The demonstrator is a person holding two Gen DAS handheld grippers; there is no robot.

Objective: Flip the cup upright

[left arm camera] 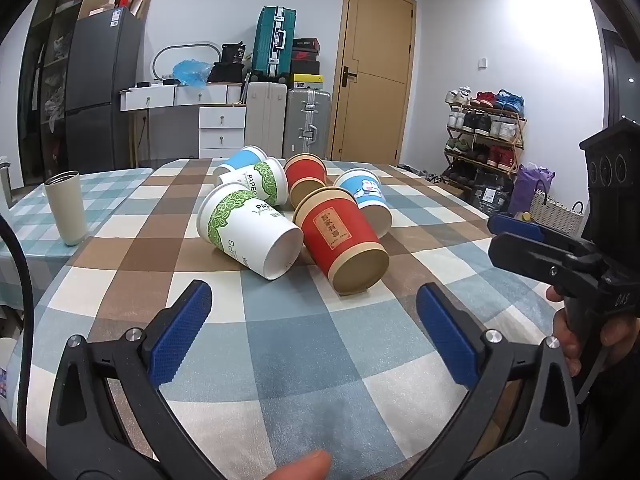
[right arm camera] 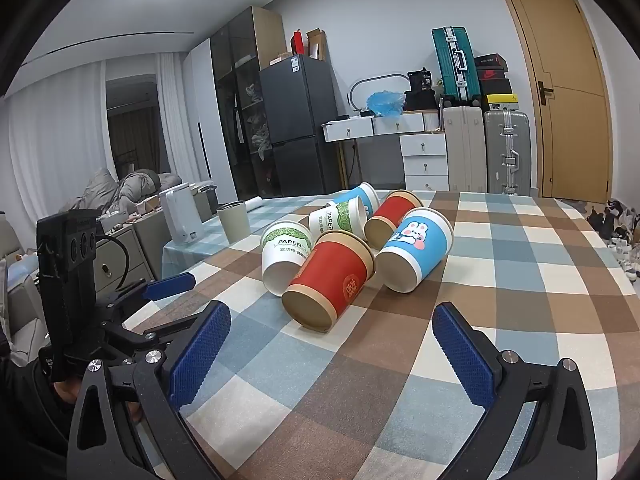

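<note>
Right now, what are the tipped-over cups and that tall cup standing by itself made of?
The cups, like the red cup and the green-leaf cup, look like paper: matte printed walls, rolled rims, one reads "PAPER". The tall tumbler looks like metal under a matte cream coat, judging by its shiny steel rim, though that's uncertain.

The nearer white paper cup with green leaf print (right arm camera: 287,254) lying on the bench reads "PAPERC", cut off at its edge, above small Chinese characters too fine to make out. The second white leaf-print paper cup (left arm camera: 256,184) behind it shows "PAPEP". The nearer red paper cup with tan bands (left arm camera: 340,236) carries a tan label with four Chinese characters. The right hand-held gripper (left arm camera: 516,232) body bears "DAS".
</note>
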